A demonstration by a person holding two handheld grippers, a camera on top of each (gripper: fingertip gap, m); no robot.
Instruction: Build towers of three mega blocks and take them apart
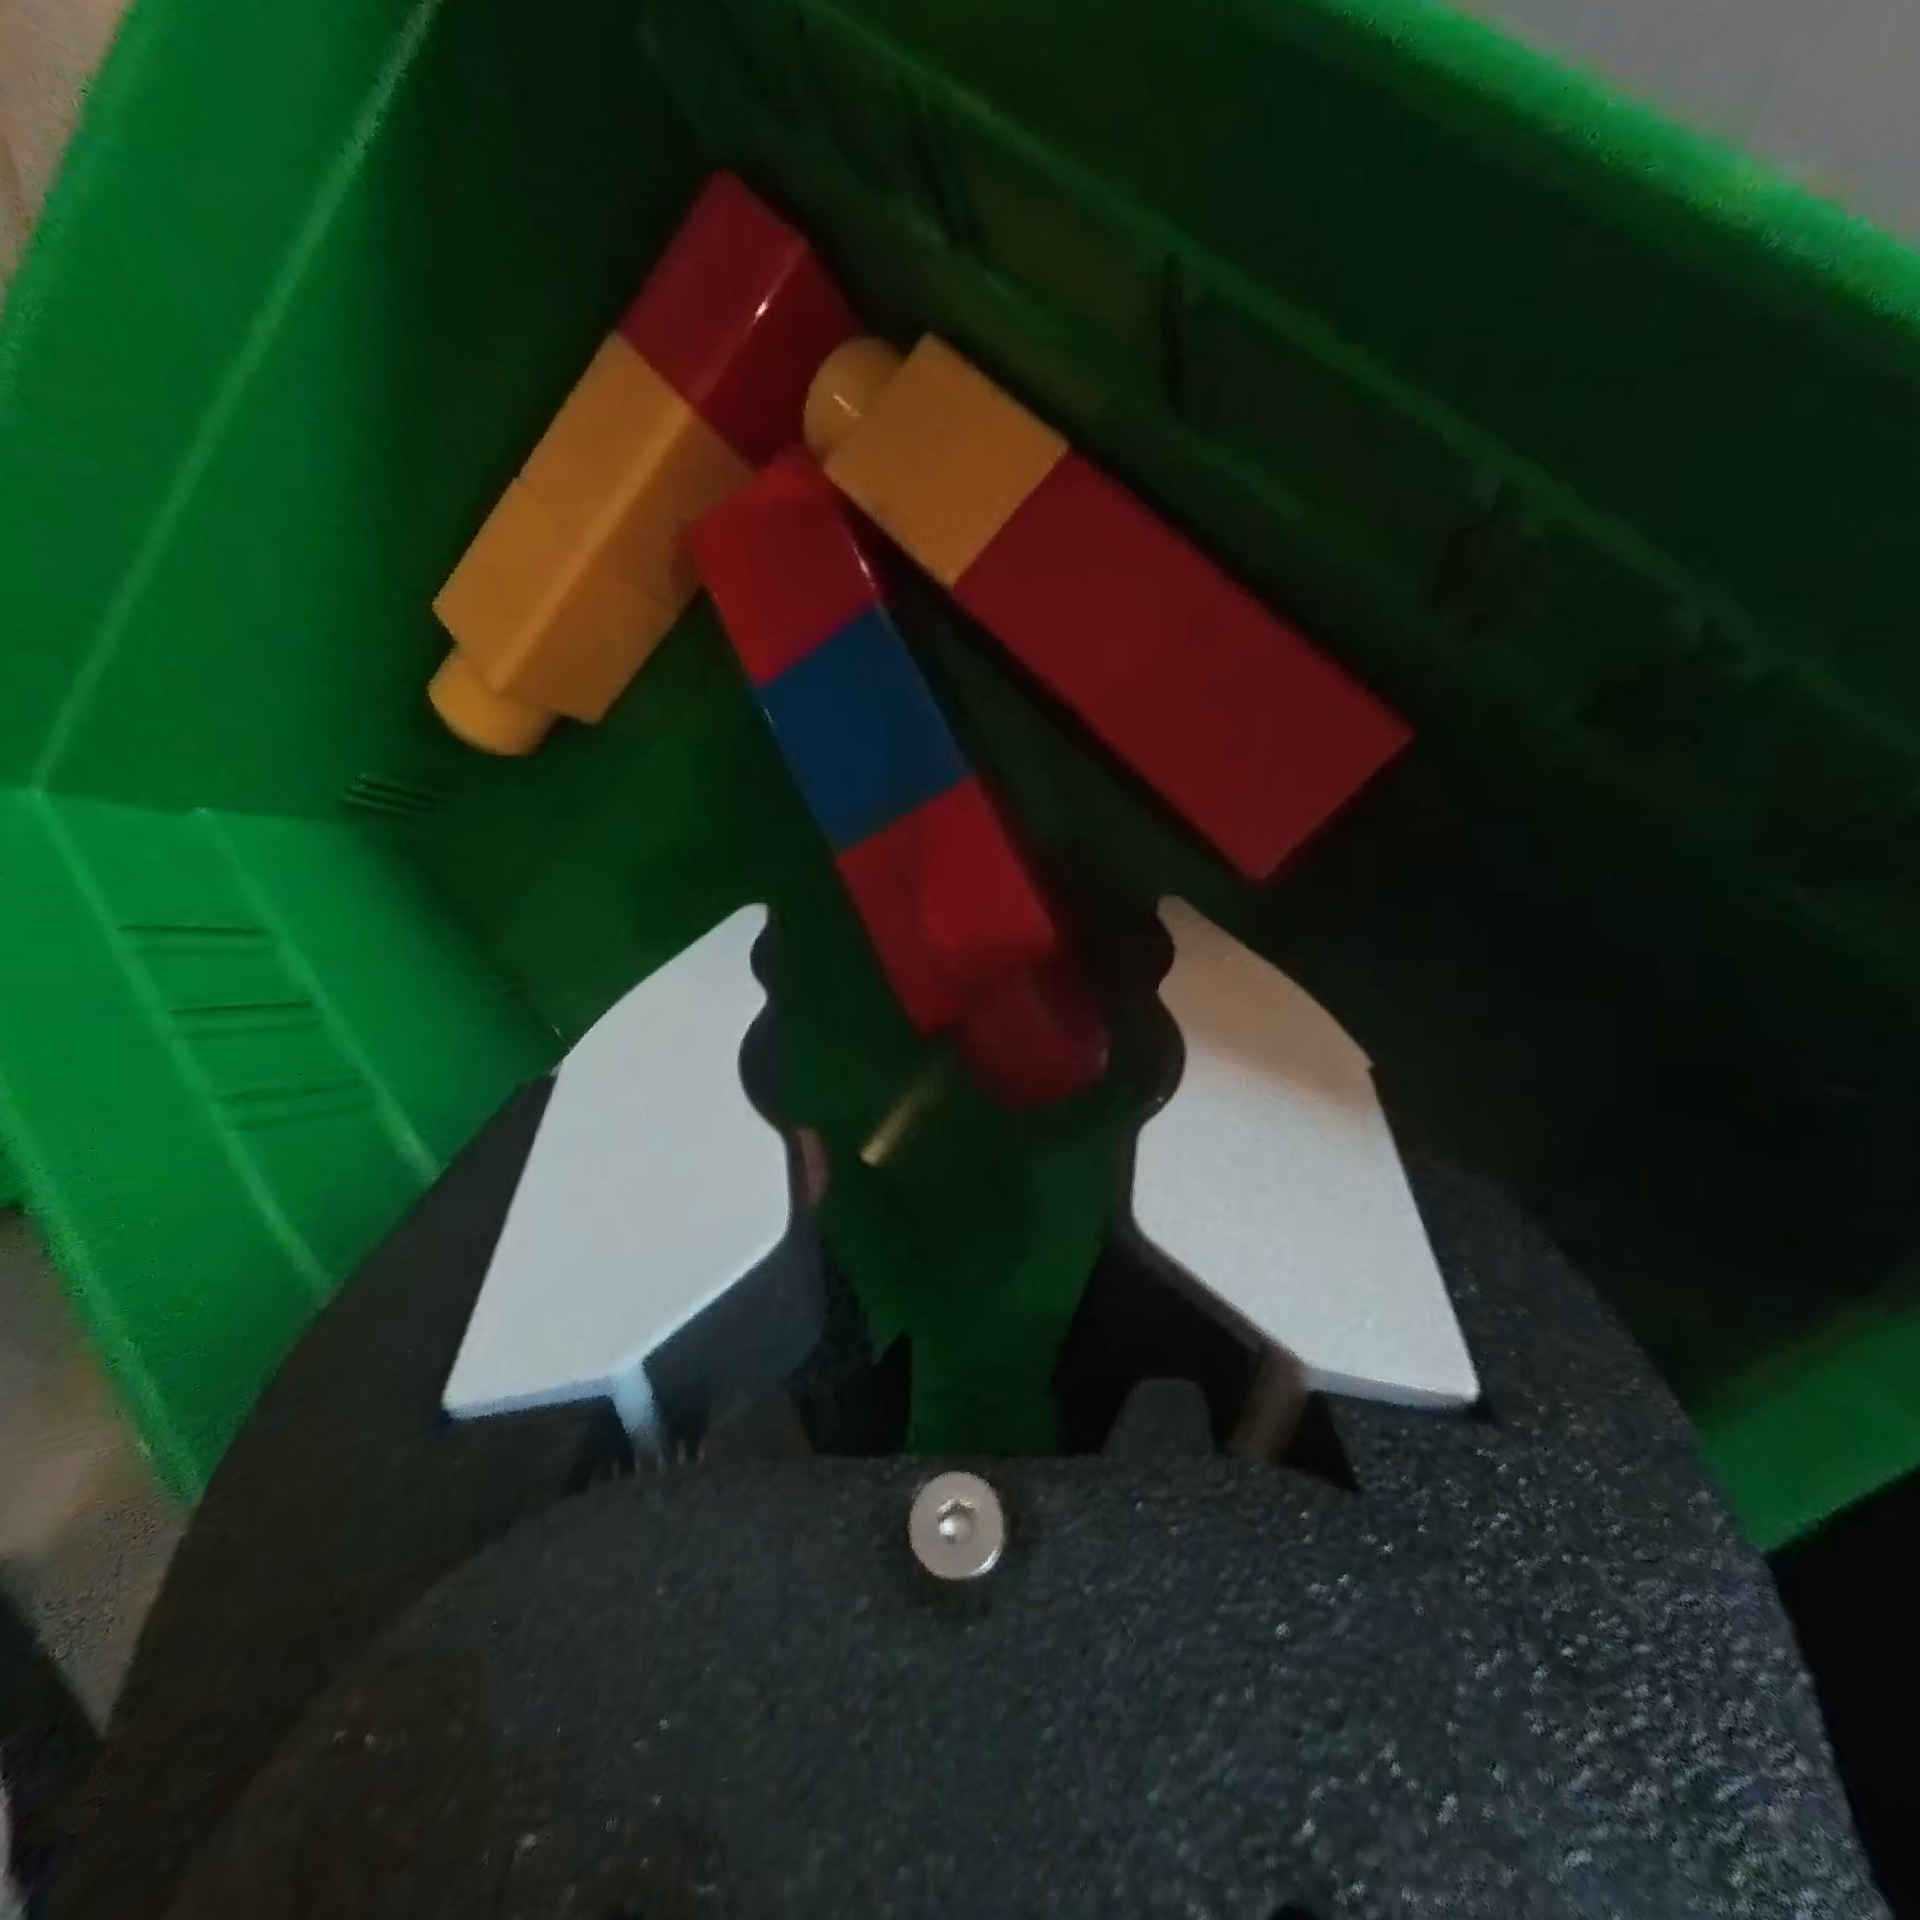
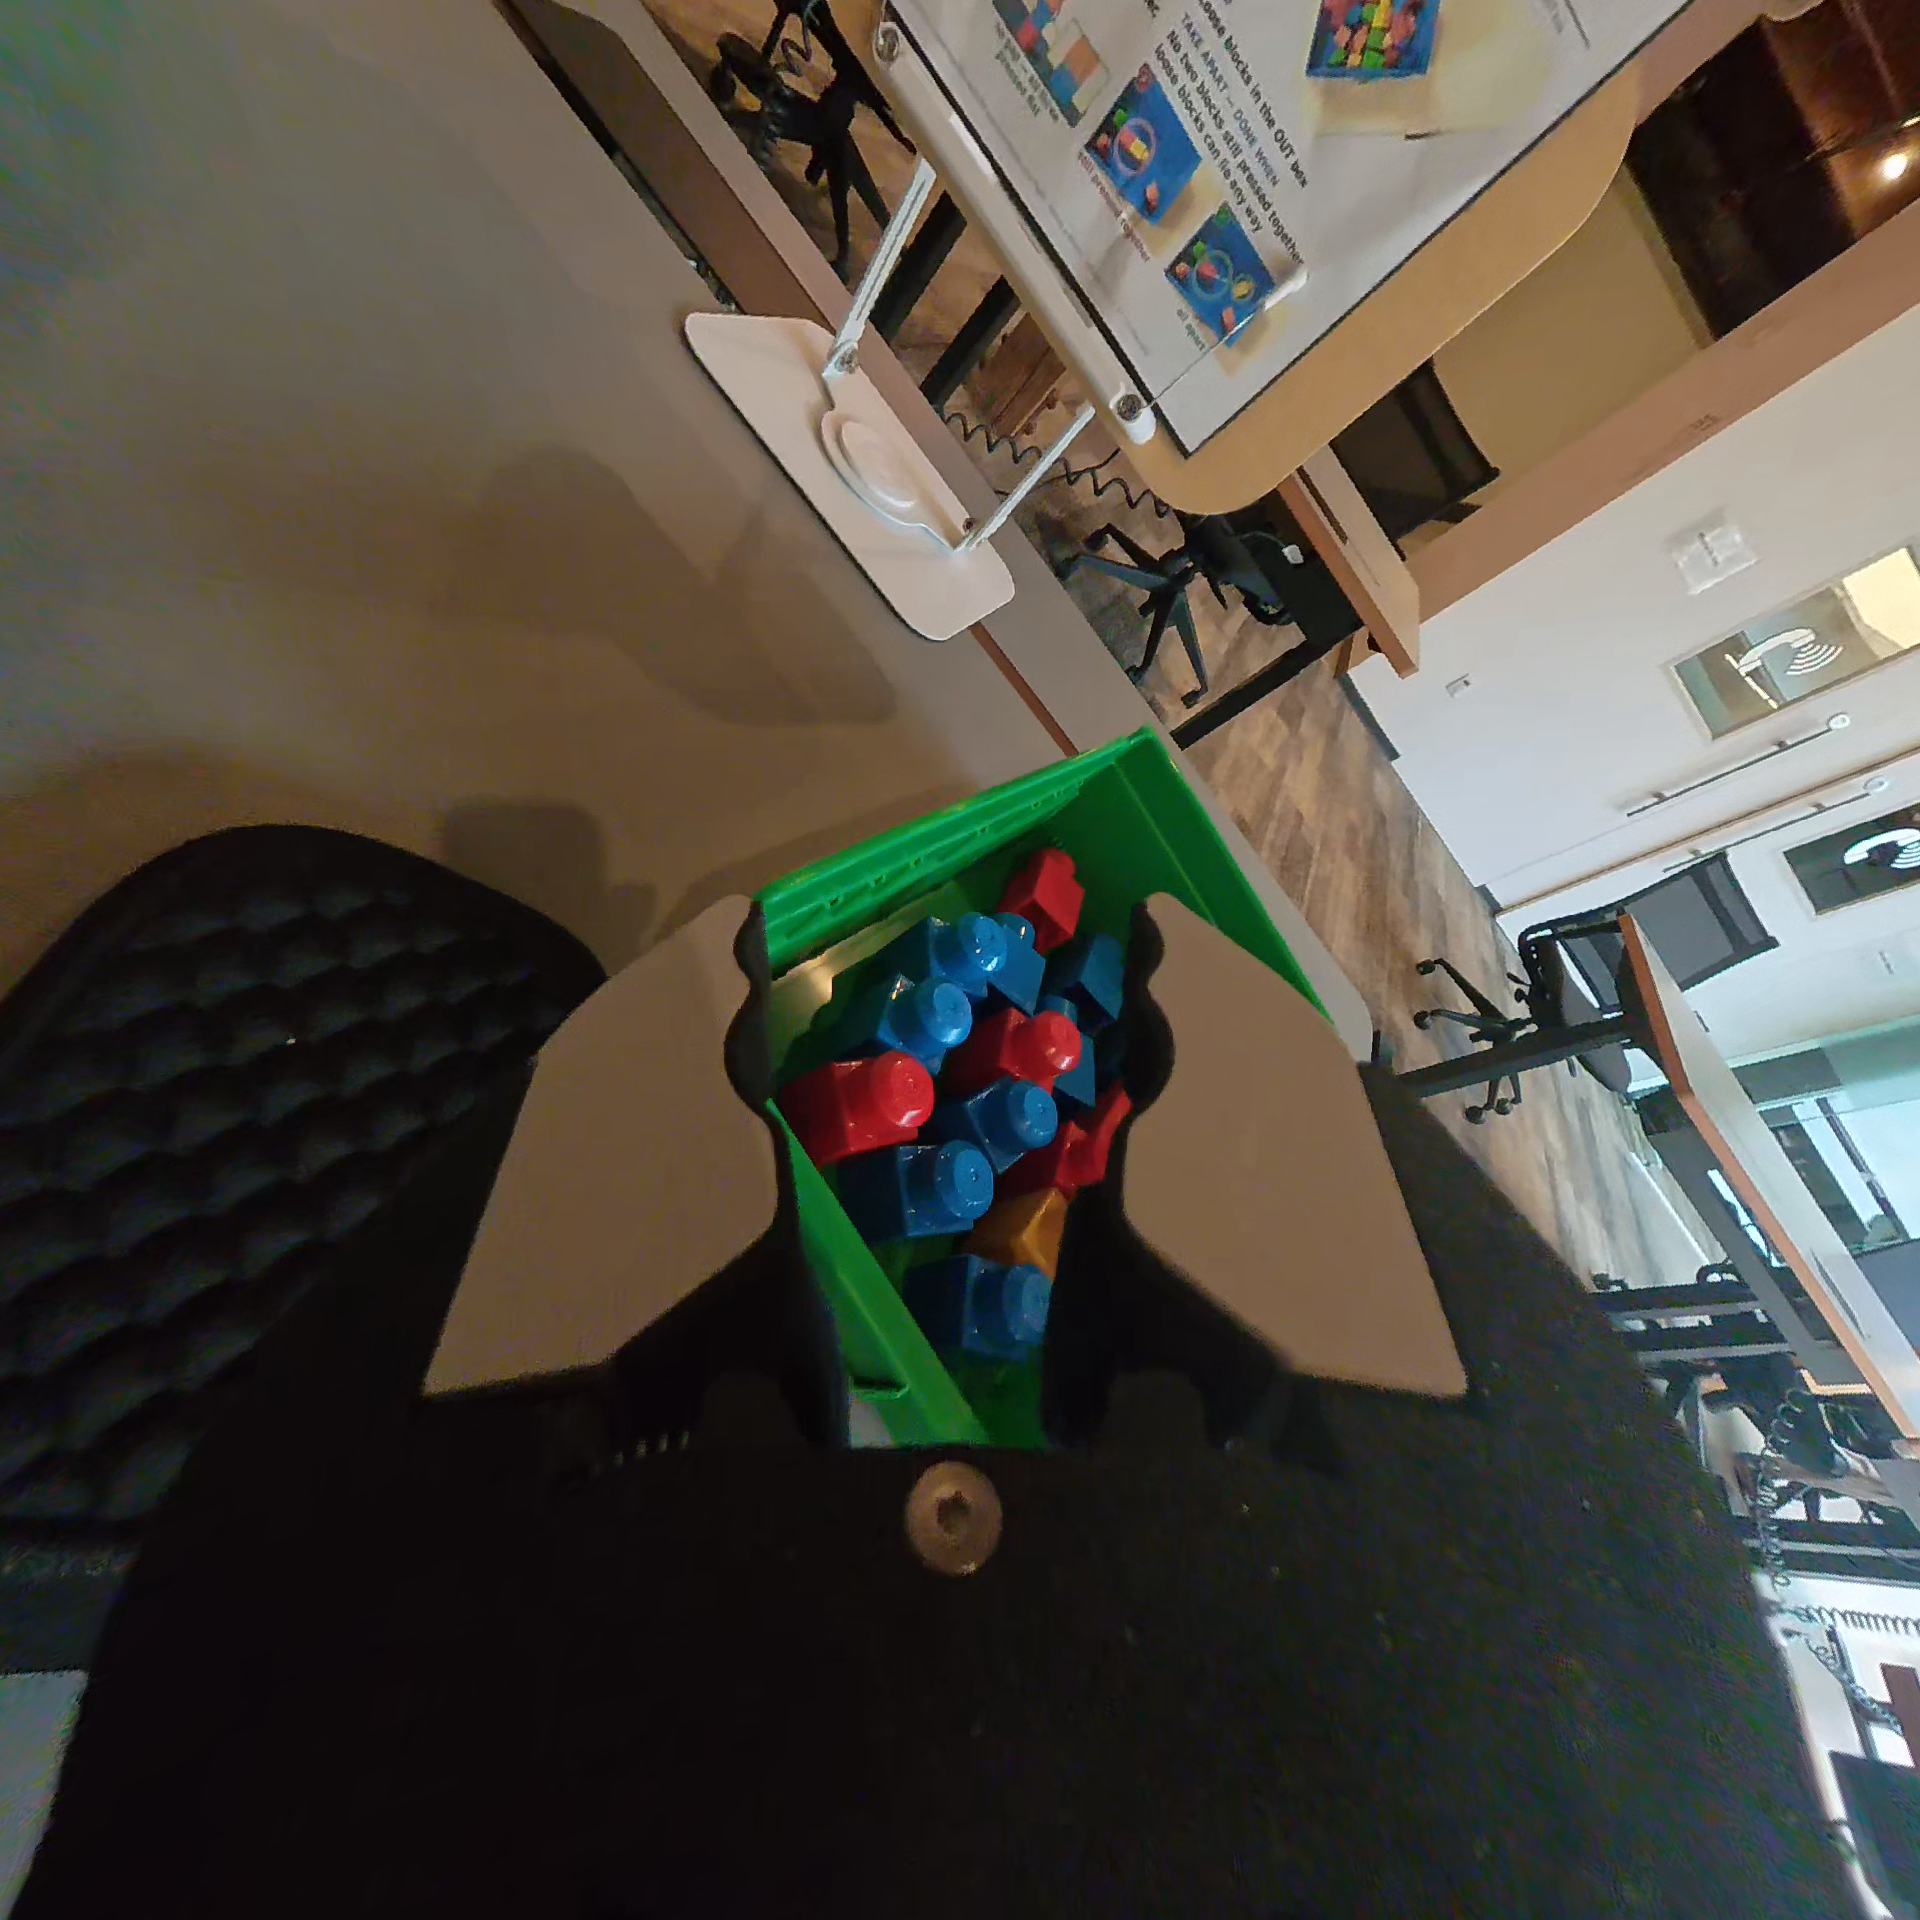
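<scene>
1. Left wrist view looks down into a green bin (image 1: 260,436) where three finished towers lie: a red-blue-red tower (image 1: 862,727), a red-and-yellow tower (image 1: 623,488) beside it, and a yellow-and-red tower (image 1: 1122,603) on the other side.
2. The left gripper (image 1: 961,997) has its fingers spread, with the stud end of the red-blue-red tower between the tips; I cannot tell whether either finger touches it, so this looks like a release or the start of a pick.
3. To do it well, the fingers should stay wide and come straight away from or onto that stud end, since the tower leans against its two neighbours and a sideways nudge would shift them.
4. The bin's walls crowd the gripper on both sides.
5. Right wrist view shows the right gripper (image 2: 945,987) with fingers spread and nothing between them, poised above a second green bin (image 2: 1174,831) of loose blocks (image 2: 966,1060) on the tabletop (image 2: 312,416).
6. A white stand base (image 2: 831,457) sits well apart.
</scene>
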